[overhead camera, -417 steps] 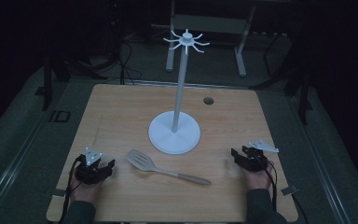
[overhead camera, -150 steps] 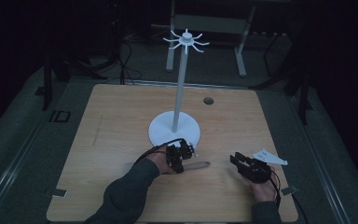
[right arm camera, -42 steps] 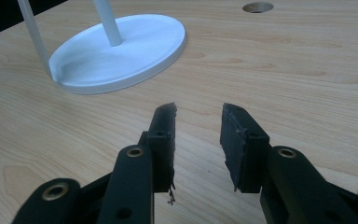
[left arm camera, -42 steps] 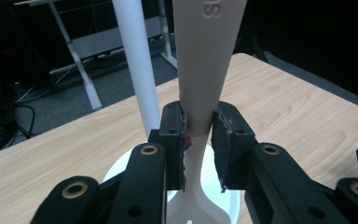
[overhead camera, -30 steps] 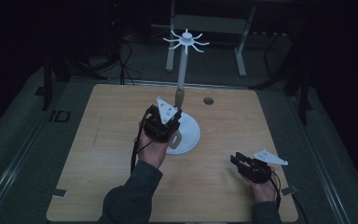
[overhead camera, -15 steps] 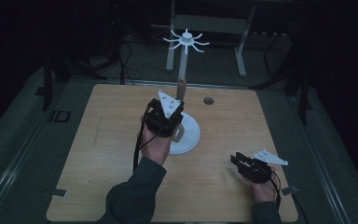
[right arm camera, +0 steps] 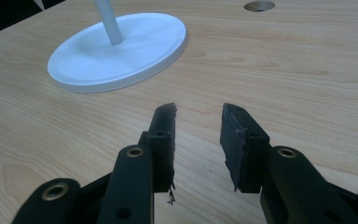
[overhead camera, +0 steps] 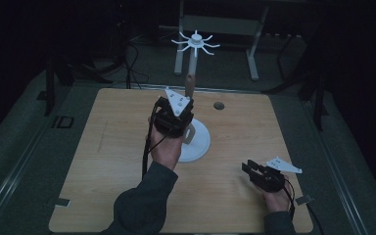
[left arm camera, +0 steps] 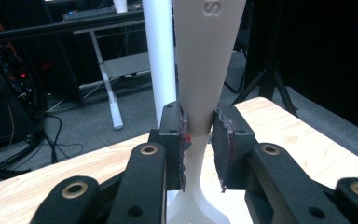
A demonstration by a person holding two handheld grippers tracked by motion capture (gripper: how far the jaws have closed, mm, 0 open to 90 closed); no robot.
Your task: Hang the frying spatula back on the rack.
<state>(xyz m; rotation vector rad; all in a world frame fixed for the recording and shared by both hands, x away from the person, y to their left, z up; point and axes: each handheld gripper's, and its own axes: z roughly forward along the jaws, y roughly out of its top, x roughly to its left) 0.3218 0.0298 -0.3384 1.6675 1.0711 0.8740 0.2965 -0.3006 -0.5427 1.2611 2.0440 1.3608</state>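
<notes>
From up high, I see my left gripper [overhead camera: 176, 115] lifted above the wooden table [overhead camera: 103, 161], right in front of the white stand [overhead camera: 196, 142]. It holds the spatula [overhead camera: 189, 83] upright, with the brown handle end poking up beside the stand's tall pole. The ring of hooks [overhead camera: 195, 41] at the top of the stand is well above the spatula's tip. My right gripper [overhead camera: 254, 171] sits low at the near right side of the table, well apart from the stand. A small round hole [overhead camera: 219, 105] is in the table behind the stand.

In the left gripper view, my left gripper [left arm camera: 198, 140] has its jaws squeezed tight on the thin neck of the spatula [left arm camera: 205, 60]. The spatula stands straight up, just beside the white pole [left arm camera: 161, 60], which is behind it.

In the right gripper view, my right gripper [right arm camera: 198, 123] has its jaws partly open with nothing between them. It hangs just over the table [right arm camera: 307, 70]. The round base of the stand [right arm camera: 121, 46] lies ahead and to the left.
</notes>
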